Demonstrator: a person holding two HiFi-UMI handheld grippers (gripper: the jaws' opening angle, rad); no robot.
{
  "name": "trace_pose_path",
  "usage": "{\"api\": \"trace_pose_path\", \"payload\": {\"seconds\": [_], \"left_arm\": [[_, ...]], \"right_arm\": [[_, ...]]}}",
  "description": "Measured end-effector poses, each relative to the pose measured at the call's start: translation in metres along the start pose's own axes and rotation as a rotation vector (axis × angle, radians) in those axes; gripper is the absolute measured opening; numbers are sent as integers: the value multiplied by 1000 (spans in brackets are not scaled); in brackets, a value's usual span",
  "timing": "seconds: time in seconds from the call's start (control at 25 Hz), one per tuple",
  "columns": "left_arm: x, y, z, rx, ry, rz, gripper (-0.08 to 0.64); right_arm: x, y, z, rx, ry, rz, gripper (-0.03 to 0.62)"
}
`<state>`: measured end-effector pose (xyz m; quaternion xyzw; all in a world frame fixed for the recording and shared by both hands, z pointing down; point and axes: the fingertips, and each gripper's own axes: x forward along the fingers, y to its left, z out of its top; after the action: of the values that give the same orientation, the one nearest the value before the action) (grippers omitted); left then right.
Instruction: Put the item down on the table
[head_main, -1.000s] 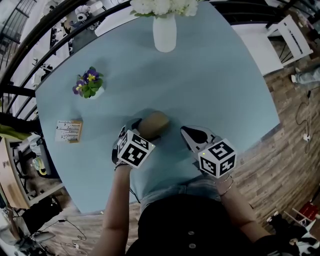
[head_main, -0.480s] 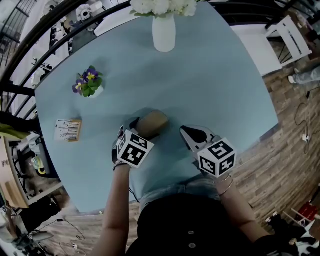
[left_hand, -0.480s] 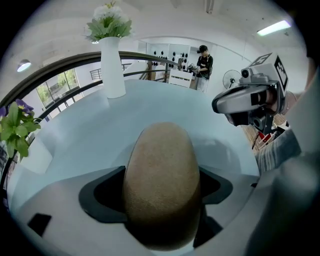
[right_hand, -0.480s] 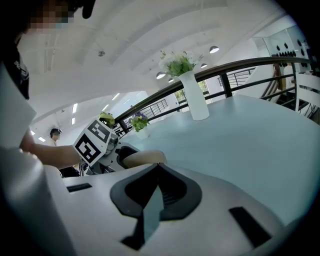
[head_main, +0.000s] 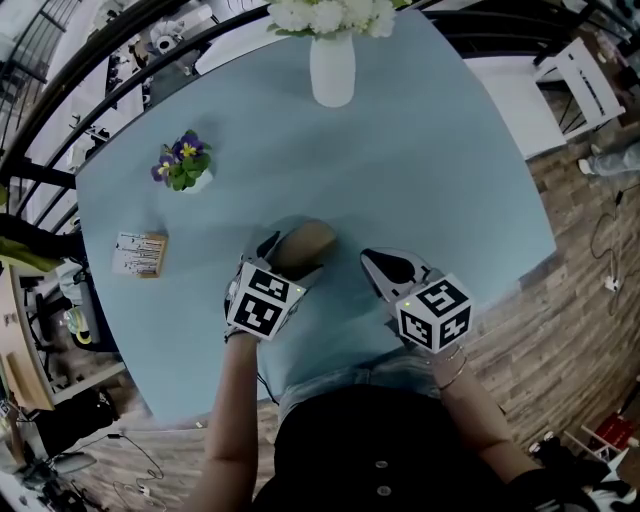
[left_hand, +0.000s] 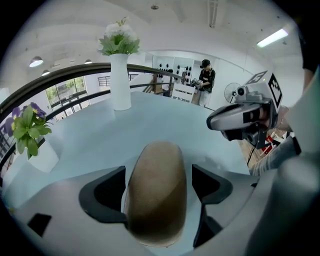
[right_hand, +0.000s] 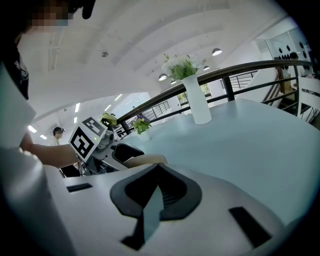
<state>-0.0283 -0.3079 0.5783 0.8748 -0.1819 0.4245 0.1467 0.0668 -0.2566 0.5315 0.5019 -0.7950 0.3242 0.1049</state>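
A brown, rounded oblong item (head_main: 306, 243) is low over the pale blue table (head_main: 430, 170), near its front edge; I cannot tell whether it touches. My left gripper (head_main: 287, 256) is shut on it. In the left gripper view the item (left_hand: 156, 185) fills the space between the two jaws, which press its sides. My right gripper (head_main: 373, 264) is shut and empty, a short way to the right of the item, pointing at it. In the right gripper view the jaws (right_hand: 159, 167) meet, and the item's end (right_hand: 145, 160) shows just beyond them.
A white vase of flowers (head_main: 332, 68) stands at the table's far edge. A small potted purple plant (head_main: 183, 168) sits far left, a wooden card block (head_main: 141, 254) at the left edge. A dark railing (head_main: 60, 90) curves behind. The person's body is at the near edge.
The left gripper and the item have shifted slightly to the left together. The right gripper has stayed where it was.
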Motion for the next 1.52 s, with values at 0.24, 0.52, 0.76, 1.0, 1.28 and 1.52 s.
{"api": "trace_pose_path", "payload": {"seconds": [0.24,0.52,0.76,1.0,1.28,1.52], "left_arm": [[-20,-3,14,-88,-92,-8,411],[-48,-7,25,-171,-210,23,410],[-76,-4,33,-212,-301,47,410],[-102,-1,40,-249,-396,95,410],[-131,0,46,-271,-479,151,408],[-143,-11,48,-272,-515,156,407]], "right_arm": [[3,10,15,-35,-17,30,6],[4,28,33,-97,-48,80,6],[2,41,48,-150,-63,105,6],[4,58,69,-203,-89,148,6],[5,85,86,-254,-109,209,6],[5,108,91,-273,-117,272,6]]}}
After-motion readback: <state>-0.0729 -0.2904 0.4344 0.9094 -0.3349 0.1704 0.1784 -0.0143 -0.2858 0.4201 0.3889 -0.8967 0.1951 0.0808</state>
